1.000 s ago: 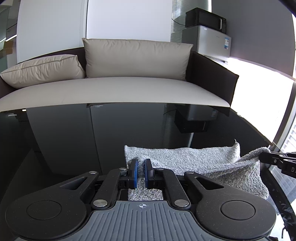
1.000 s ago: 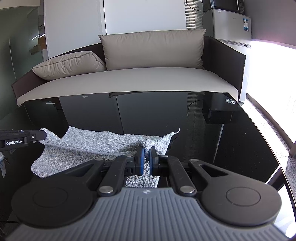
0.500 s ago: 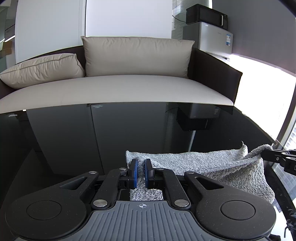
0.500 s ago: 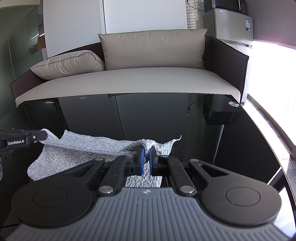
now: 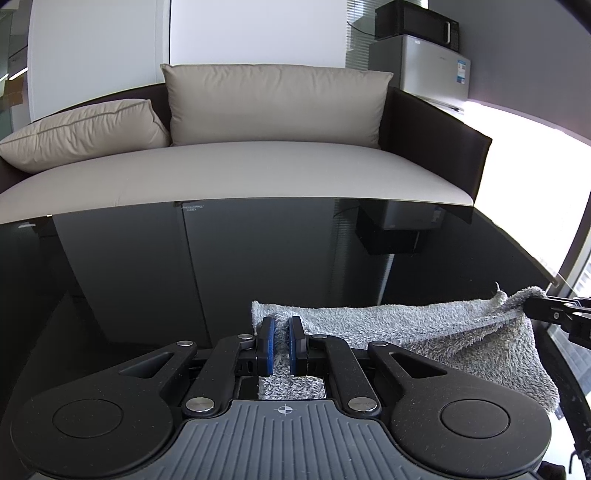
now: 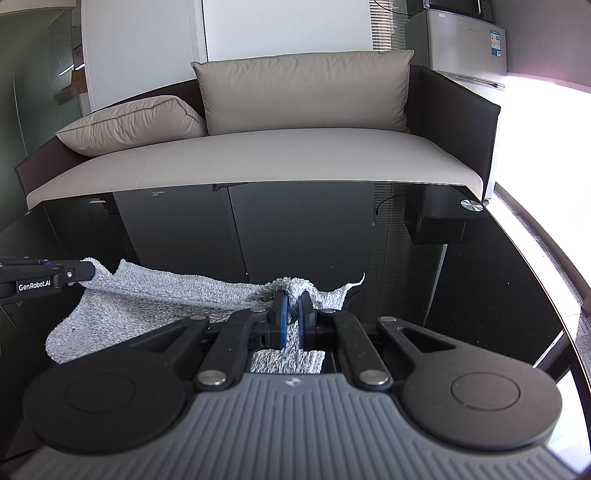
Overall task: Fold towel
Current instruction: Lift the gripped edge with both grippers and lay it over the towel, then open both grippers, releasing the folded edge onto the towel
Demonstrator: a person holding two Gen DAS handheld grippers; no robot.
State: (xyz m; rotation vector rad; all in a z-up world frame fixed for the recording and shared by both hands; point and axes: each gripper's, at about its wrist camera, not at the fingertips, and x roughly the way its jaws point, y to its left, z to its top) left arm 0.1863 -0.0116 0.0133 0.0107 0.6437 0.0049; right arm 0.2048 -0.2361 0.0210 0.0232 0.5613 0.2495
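Observation:
A grey terry towel [image 5: 424, 328] hangs stretched between my two grippers above the black glass table [image 5: 258, 251]. My left gripper [image 5: 282, 326] is shut on the towel's left corner. My right gripper [image 6: 293, 306] is shut on the towel's [image 6: 166, 291] right corner. The cloth sags below both grips, and its lower edge drapes toward the table. In the left wrist view the right gripper's tip [image 5: 554, 314] shows at the far right, and in the right wrist view the left gripper's tip [image 6: 44, 278] shows at the far left.
A sofa [image 5: 258, 166] with beige cushions stands just beyond the table's far edge. A silver fridge with a black microwave [image 5: 417, 22] on top is at the back right. A small round metal disc [image 6: 472, 205] sits at the table's far right corner.
Both grippers have lifted and pulled back a little with the towel. The towel's top edge is tauter and more of the cloth hangs off the table.

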